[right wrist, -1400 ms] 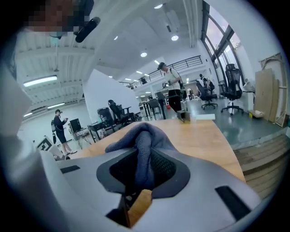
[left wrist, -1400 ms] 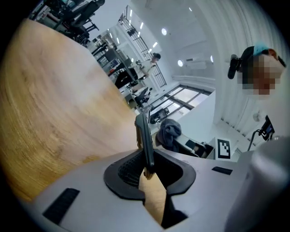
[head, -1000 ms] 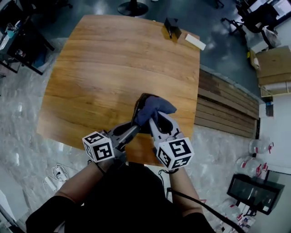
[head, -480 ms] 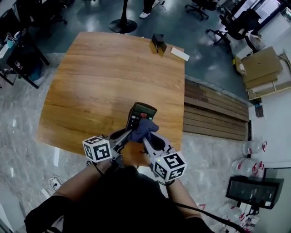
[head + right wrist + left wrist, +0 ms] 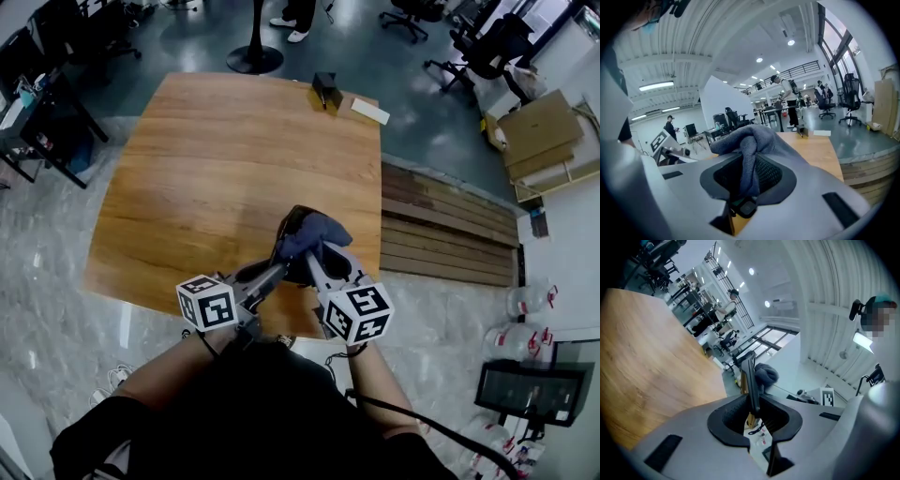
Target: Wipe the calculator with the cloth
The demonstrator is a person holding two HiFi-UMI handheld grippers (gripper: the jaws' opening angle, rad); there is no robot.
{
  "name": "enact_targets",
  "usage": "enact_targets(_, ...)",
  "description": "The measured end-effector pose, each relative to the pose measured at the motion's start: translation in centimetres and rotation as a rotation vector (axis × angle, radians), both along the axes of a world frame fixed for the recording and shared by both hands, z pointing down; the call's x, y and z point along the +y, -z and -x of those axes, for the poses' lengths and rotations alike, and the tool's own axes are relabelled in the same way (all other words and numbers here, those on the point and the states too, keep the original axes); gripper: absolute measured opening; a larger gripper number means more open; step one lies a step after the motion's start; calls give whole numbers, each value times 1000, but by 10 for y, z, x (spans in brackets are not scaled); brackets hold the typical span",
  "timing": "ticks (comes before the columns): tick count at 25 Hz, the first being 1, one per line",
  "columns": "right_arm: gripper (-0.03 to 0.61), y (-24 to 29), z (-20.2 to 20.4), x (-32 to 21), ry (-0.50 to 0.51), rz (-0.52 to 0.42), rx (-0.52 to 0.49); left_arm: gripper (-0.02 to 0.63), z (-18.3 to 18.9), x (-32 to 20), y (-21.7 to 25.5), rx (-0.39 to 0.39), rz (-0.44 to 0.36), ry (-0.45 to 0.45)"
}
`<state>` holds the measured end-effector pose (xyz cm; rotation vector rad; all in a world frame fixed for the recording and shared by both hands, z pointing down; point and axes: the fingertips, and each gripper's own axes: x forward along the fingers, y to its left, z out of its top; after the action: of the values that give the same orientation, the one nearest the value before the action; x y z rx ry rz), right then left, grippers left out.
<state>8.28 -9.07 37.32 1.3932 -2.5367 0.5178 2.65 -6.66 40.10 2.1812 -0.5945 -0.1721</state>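
Above the near edge of the wooden table [image 5: 206,178], my left gripper [image 5: 278,269] is shut on the calculator [image 5: 285,228], a thin dark slab held clear of the tabletop. In the left gripper view the calculator [image 5: 751,380] shows edge-on between the jaws. A blue-grey cloth [image 5: 316,232] is bunched over most of the calculator's face. My right gripper [image 5: 315,255] is shut on it. In the right gripper view the cloth [image 5: 745,140] fills the gap between the jaws and folds over their tips. From the left gripper view the cloth [image 5: 765,375] sits just behind the calculator.
A small black object [image 5: 325,91] and a white block [image 5: 370,112] lie at the table's far edge. A slatted wooden platform [image 5: 441,234] runs along the table's right side, with cardboard boxes [image 5: 539,131] beyond it. Office chairs and desks stand around the room.
Half a second ago the cloth sat lower and the calculator's keys showed above it. Now the cloth has slid back up over the face. Both grippers stay together.
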Motion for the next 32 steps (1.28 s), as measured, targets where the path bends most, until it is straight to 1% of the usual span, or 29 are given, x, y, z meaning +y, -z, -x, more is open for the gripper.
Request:
enact_targets(5, 81, -15, 32, 43, 115, 74, -61, 71, 14, -11, 7, 13, 1, 39)
enact_targets(8, 81, -28, 43, 65, 176, 106, -41, 71, 19, -20, 12, 41, 9, 61)
enact_targets(10, 81, -42, 47, 76, 200, 119, -12, 71, 19, -26, 19, 72, 17, 69)
enact_targets(12, 81, -53, 47, 80, 205, 120, -22, 71, 16, -27, 30, 128, 40, 69)
enact_targets(13, 81, -55, 46, 81, 211, 102, -46, 71, 13, -25, 35, 161, 55, 67)
enact_targets(14, 80, -54, 46, 82, 222, 63, -82, 72, 10, -22, 40, 197, 74, 64)
enact_targets(17, 81, -37, 40, 88, 252, -114, -204, 71, 0, -8, 48, 324, 180, 42)
enact_targets(18, 80, -30, 35, 89, 250, -168, -230, 71, -3, -3, 49, 362, 215, 34)
enact_targets(20, 81, -19, 25, 88, 224, -237, -262, 71, -7, 4, 51, 405, 259, 22)
enact_targets(23, 81, -13, 13, 72, 180, -276, -250, 71, -6, 7, 52, 422, 288, 15)
enact_targets(27, 80, -13, -10, 41, 94, -305, -204, 71, -6, 16, 51, 412, 289, -8)
enact_targets(29, 80, -9, -27, 26, 47, -319, -204, 71, -7, 23, 51, 415, 292, -17)
enact_targets(32, 81, -1, -45, 7, 5, -333, -211, 71, -5, 23, 58, 437, 276, -22)
